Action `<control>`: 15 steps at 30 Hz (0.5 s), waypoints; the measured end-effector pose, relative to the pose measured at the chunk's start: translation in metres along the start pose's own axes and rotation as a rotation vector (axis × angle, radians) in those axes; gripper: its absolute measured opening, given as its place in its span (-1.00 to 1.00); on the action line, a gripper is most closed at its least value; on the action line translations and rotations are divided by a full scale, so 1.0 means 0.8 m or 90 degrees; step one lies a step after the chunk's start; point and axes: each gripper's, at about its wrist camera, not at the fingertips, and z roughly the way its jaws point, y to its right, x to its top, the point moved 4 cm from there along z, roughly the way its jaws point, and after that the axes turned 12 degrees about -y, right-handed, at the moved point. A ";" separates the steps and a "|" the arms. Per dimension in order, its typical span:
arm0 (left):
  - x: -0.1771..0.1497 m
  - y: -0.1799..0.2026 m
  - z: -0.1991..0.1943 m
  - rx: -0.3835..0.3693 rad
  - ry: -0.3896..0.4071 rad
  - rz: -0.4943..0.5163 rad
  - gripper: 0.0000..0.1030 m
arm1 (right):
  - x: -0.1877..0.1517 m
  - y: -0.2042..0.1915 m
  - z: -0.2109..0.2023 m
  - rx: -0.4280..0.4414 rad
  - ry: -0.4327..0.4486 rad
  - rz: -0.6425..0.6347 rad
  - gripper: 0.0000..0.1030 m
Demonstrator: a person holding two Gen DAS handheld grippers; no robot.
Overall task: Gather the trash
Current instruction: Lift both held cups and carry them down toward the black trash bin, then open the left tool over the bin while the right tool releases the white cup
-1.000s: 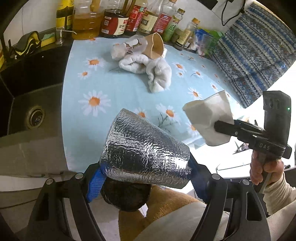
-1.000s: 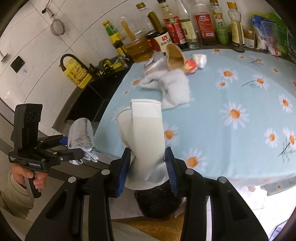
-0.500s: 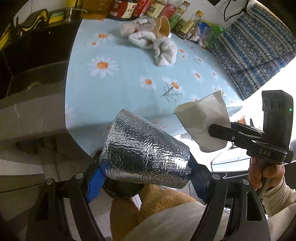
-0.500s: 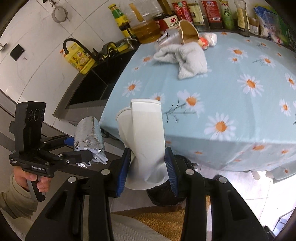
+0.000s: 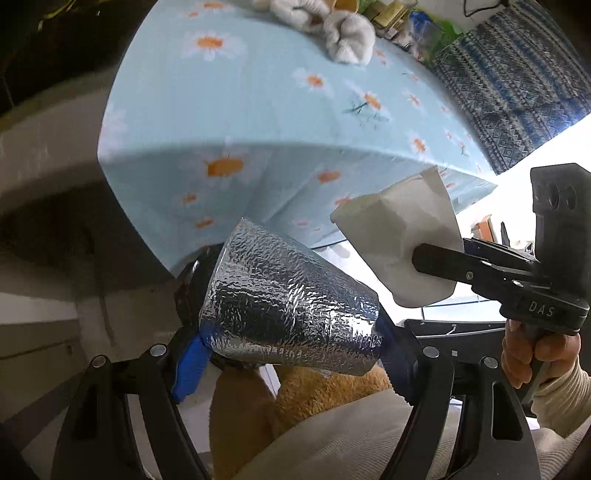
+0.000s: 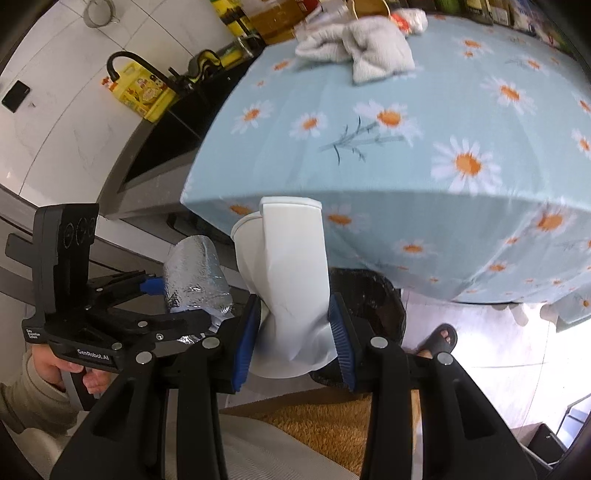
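In the left wrist view, the left tool [image 5: 288, 343] is clamped on a silver foil cup [image 5: 288, 302], its blue pads [image 5: 188, 365] pressing the cup's two sides; the cup lies tilted, its wider mouth toward ten o'clock. Behind the cup, at about nine o'clock from it, the dark rim of a black-lined trash bin [image 5: 192, 280] shows, mostly hidden. Above, toward twelve o'clock, hangs the edge of the tabletop [image 5: 258, 92] under a light blue daisy-print cloth, with a crumpled grey-white towel [image 5: 347, 37] far back on it. At three o'clock from the foil cup, the right tool [image 5: 424, 258] pinches a crushed white paper cup [image 5: 399, 240]; a hand [image 5: 532, 354] in a cream sleeve grips its handle.

In the right wrist view, the left tool [image 6: 173, 295] sits at nine o'clock with the foil cup [image 6: 195, 273] upright in it, a hand [image 6: 66, 369] below on its handle. In the centre the right tool [image 6: 291, 339] is squeezed together on the flattened white paper cup [image 6: 291, 266], blue pads [image 6: 245, 339] on both sides. The bin [image 6: 369, 291] lies directly behind that cup, off the tabletop's [image 6: 406, 129] near edge, with a sandalled foot [image 6: 439, 339] just beside it at four o'clock. The towel [image 6: 365, 48] lies at twelve o'clock, bottles [image 6: 269, 14] blurred behind it.
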 end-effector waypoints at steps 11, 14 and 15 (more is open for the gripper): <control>-0.008 -0.024 0.080 -0.004 -0.074 -0.045 0.50 | -0.012 0.038 0.073 -0.006 -0.062 0.048 -0.23; -0.009 -0.033 0.102 -0.005 -0.095 -0.061 0.50 | -0.015 0.049 0.098 -0.006 -0.080 0.062 -0.23; -0.009 -0.035 0.108 -0.006 -0.101 -0.063 0.50 | -0.015 0.052 0.105 -0.004 -0.085 0.068 -0.23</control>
